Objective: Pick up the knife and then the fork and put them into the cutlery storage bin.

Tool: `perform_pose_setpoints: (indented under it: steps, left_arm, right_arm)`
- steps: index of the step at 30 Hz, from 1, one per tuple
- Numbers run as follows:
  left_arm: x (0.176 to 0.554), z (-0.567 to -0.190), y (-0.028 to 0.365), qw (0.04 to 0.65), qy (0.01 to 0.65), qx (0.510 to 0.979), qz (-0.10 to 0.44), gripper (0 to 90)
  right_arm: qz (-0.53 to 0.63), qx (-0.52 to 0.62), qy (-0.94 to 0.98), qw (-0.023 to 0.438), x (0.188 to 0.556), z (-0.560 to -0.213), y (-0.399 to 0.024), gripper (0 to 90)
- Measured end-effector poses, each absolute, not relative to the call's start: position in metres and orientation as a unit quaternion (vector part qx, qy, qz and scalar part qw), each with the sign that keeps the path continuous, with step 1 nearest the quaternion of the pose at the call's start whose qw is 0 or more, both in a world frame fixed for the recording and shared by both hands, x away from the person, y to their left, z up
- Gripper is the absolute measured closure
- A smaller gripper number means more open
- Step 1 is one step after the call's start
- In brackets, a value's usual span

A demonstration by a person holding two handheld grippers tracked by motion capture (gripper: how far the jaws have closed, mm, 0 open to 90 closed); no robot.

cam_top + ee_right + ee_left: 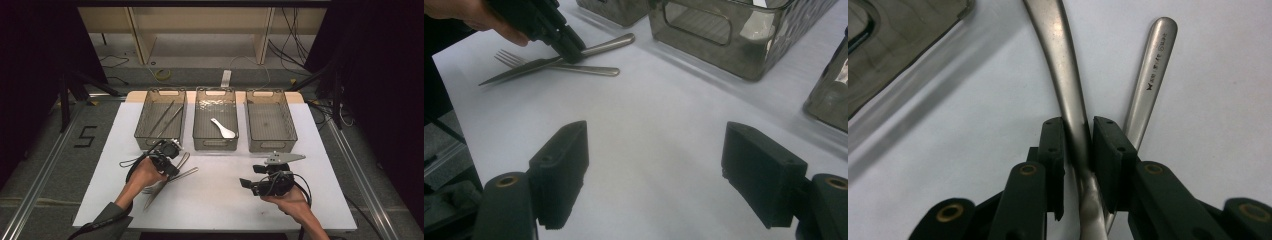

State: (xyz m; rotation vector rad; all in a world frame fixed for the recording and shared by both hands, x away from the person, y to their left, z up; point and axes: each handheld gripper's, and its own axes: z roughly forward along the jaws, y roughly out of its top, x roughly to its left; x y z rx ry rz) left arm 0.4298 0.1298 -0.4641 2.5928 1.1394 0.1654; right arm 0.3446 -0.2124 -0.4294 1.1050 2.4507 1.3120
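Nearest to me on the bench (pixel 215 200), my right hand-held gripper (pixel 246 183) rests low over bare white surface, its jaws spread wide with nothing between them. In the right gripper view the two pads stand well apart over the sheet.

Taking the middle bin (pixel 215 120) as my landmark: my left hand-held gripper (pixel 172 170) sits to the near left of it, just in front of the left bin (pixel 161 119). Its jaws are pressed onto the handle of a knife (pixel 1068 95), pinching it. The left gripper view shows both pads against the metal on either side. The knife lies flat on the bench, its blade pointing towards the near left edge. A fork (pixel 559 66) lies crossed under it, touching it, tines towards the left edge.

Farther off, the middle bin holds a white spoon (pixel 223 128). The left bin holds long thin metal sticks (pixel 165 119). The right bin (pixel 270 120) stands beside the middle bin, apart from it.
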Motion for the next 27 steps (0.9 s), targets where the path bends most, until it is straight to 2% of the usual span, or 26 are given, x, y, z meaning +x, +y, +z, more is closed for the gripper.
perform_pose_setpoints:
  steps: [12,17,27]
  left_arm:
    - [0.4275,-0.4646,0.1270,0.149,0.397,0.903,0.069,75.0]
    - [0.4262,-0.4648,0.1268,0.153,0.384,0.908,0.072,79.1]
    - [0.4273,-0.4637,0.1315,0.161,0.376,0.910,0.060,79.5]
  right_arm:
    - [0.434,0.368,0.819,0.079,0.3447,-0.4293,-0.2110,28.4]
    - [0.433,0.365,0.820,0.080,0.3442,-0.4288,-0.2105,28.6]
    - [0.436,0.365,0.819,0.078,0.3445,-0.4280,-0.2106,28.9]
